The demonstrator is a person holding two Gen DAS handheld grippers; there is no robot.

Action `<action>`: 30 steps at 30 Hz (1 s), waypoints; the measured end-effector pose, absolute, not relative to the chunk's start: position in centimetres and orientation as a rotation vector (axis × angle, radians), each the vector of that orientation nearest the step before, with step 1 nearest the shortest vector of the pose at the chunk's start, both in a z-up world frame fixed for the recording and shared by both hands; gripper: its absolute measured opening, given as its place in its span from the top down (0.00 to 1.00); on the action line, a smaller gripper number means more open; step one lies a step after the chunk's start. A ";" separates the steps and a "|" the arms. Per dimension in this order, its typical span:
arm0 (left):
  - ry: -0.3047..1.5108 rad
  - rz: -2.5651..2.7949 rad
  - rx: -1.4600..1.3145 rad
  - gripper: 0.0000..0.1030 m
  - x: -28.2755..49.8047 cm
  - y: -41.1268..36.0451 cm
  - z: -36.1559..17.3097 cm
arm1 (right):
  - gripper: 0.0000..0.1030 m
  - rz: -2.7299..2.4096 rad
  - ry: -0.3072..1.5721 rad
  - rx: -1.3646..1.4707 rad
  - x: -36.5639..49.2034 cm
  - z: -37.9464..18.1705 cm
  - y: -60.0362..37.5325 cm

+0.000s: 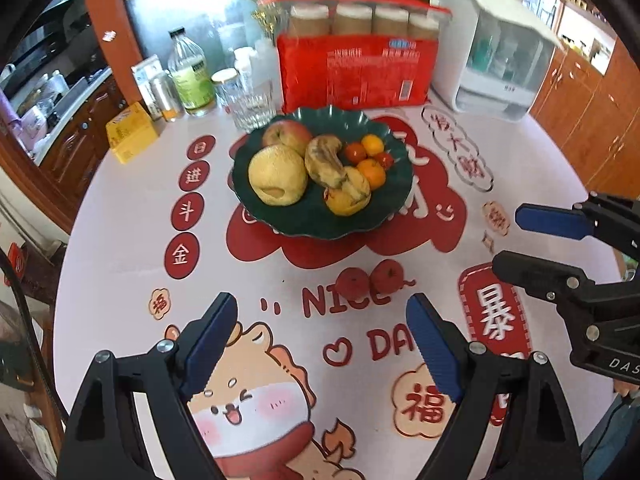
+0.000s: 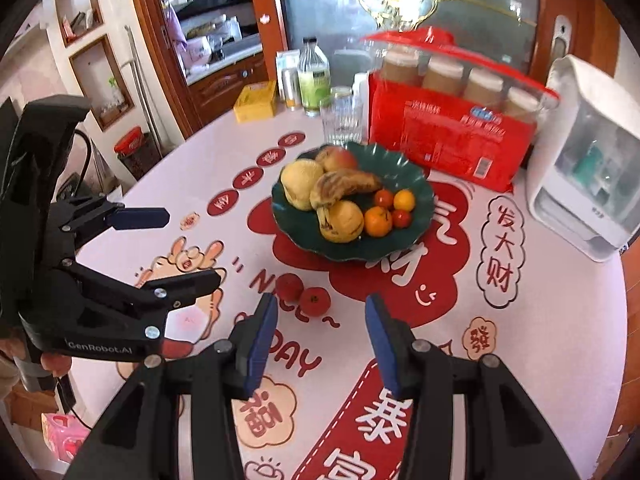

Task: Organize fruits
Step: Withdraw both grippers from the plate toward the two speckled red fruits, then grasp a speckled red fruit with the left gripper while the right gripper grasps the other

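Observation:
A dark green plate (image 1: 280,224) (image 2: 304,236) in the middle of the table holds an apple (image 1: 286,134), a pale yellow fruit (image 1: 278,176), a browned banana (image 1: 324,160), small oranges (image 1: 370,172) and tiny tomatoes (image 1: 355,152). Two small red fruits (image 1: 352,280) (image 2: 316,300) lie side by side on the printed tablecloth, in front of the plate. My left gripper (image 1: 320,300) (image 2: 192,246) hovers open just short of them, nothing between its fingers. My right gripper (image 2: 321,300) (image 1: 508,236) is open less wide and also empty, close behind the same two fruits.
Behind the plate stand a red pack of paper cups (image 1: 356,72), a white lidded box (image 1: 496,60), a drinking glass (image 1: 254,108), a bottle (image 1: 190,76) and a yellow box (image 1: 132,132). The round table's edge curves off on both sides.

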State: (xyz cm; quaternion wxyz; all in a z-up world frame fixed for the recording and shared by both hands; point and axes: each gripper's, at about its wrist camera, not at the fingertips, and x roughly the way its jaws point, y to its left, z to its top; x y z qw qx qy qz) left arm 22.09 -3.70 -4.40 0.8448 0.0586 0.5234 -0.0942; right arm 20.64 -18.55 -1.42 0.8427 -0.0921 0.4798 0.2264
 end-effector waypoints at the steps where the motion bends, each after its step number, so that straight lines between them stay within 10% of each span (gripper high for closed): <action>1: 1.114 -0.207 0.128 0.17 22.5 -3.7 -5.1 | 0.55 0.477 1.023 -0.196 21.0 -2.0 -18.4; 30: 1.227 -0.405 0.057 0.32 27.9 -3.0 -15.0 | 0.67 0.577 1.112 -0.236 24.7 -15.4 -15.1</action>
